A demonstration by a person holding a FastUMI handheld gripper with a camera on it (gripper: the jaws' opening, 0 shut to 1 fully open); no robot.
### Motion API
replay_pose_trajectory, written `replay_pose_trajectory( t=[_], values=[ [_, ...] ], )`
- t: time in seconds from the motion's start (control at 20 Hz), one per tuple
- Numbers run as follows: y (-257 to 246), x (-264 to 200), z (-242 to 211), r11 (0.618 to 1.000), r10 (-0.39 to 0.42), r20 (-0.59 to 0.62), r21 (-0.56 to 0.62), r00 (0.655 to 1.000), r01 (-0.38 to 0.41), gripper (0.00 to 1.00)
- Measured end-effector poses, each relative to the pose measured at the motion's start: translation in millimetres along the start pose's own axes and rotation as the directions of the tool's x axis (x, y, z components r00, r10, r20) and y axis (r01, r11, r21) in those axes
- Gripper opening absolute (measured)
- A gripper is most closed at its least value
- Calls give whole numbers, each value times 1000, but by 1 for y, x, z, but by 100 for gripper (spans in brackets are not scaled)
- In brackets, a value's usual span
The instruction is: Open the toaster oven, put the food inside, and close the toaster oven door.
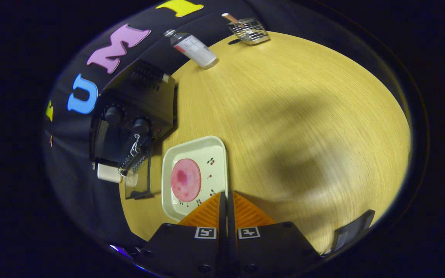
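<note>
- Hovering above the table (pixel 303 116), the gripper (pixel 226 195) has its two orange fingers (pixel 207 212) pressed together, only a thin dark slit between them, with nothing held. The tips lie over the near right corner of the tray (pixel 216 148); whether they touch its rim I cannot tell.
- Food (pixel 185 180) — a flat round pink slice — lies on the tray, just ahead of the fingers and a little to their left. Untouched as far as can be seen.
- Toaster oven (pixel 137 104) stands beyond the tray, to its left, against the booth wall. Two knobs show on the front panel.
- Oven door (pixel 137 181): a glass panel appears to lie dropped forward and flat beside the tray, with a pale handle (pixel 109 172) at its outer edge and a wire rack (pixel 133 160) showing at the mouth. Judgement: door is already open; the fisheye bend makes the exact angle uncertain.
- Also on the table, well apart from the work: a bottle (pixel 193 48) lying on its side and a wire basket (pixel 248 30) at the far edge.
- Progress, as judged — step one (open) done. Steps two and three (food in, door closed) not yet begun.
- Next call: fingers must spread before they can take the slice or the tray's rim. Slice is thin and flat on the tray, so a pinch at its edge may slip.
</note>
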State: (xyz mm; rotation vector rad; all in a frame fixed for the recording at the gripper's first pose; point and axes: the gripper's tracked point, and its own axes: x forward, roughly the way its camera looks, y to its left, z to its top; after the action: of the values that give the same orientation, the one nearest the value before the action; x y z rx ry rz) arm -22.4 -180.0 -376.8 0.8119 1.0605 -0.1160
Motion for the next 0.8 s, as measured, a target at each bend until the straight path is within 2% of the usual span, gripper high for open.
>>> replay_pose_trajectory(
  t=[0.45,0.8],
  values=[
    [8,-58,22,983,9,177,181,984,-42,6],
    [46,-108,-5,954,40,270,276,962,-117,6]
  ],
)
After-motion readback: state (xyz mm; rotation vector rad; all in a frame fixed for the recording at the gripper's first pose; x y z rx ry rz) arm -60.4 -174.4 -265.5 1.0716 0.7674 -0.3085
